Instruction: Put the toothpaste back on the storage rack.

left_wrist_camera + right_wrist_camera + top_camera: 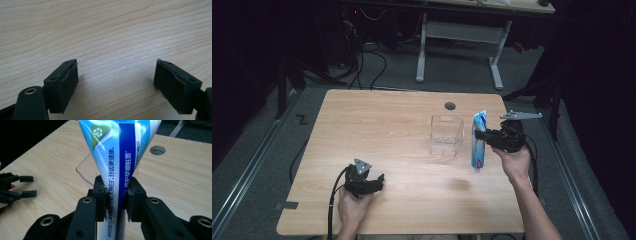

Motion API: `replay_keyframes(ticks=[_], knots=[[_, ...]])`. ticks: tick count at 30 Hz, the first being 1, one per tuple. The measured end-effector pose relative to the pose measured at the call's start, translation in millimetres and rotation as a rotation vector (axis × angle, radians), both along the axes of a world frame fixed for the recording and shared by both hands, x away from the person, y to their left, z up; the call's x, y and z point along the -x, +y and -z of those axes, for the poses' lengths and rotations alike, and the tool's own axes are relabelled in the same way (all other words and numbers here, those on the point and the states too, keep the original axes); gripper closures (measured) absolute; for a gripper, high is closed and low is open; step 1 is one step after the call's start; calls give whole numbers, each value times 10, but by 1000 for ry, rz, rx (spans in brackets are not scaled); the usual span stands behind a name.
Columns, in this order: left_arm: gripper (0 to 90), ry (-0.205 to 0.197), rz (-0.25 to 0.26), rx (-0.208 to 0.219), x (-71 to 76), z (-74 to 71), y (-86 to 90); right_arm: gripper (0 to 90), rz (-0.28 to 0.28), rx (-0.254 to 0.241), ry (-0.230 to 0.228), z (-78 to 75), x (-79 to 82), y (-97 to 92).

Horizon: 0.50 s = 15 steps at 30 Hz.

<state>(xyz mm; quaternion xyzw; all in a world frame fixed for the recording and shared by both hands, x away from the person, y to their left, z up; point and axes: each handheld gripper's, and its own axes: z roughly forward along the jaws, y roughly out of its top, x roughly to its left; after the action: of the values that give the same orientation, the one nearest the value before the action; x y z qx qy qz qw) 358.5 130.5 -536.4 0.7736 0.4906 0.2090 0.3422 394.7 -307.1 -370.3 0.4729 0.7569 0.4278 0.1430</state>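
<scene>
A blue and white toothpaste tube (477, 156) stands upright above the table's right side, crimped end up, with my right gripper (481, 135) shut on its middle. In the right gripper view the two pads (100, 195) pinch the tube (117, 150) from both sides. Just left of the tube stands a clear plastic box (445, 135), apart from it. My left gripper (379, 181) rests near the front left of the table. Its jaws are open over bare wood in the left gripper view (116, 82), with nothing between them.
The wooden table (382, 125) has a round cable hole (450, 106) behind the clear box. A dark smudge (459, 185) marks the wood at front right. Cables and a white desk frame (459, 45) stand on the floor beyond the far edge.
</scene>
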Motion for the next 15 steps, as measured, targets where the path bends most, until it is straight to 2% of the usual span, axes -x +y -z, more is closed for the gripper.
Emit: replay_keyframes(ticks=[15], knots=[[214, -1, 3, 2, 2, -1, 2, 731, -24, -51, -58, -209, -90, 110]])
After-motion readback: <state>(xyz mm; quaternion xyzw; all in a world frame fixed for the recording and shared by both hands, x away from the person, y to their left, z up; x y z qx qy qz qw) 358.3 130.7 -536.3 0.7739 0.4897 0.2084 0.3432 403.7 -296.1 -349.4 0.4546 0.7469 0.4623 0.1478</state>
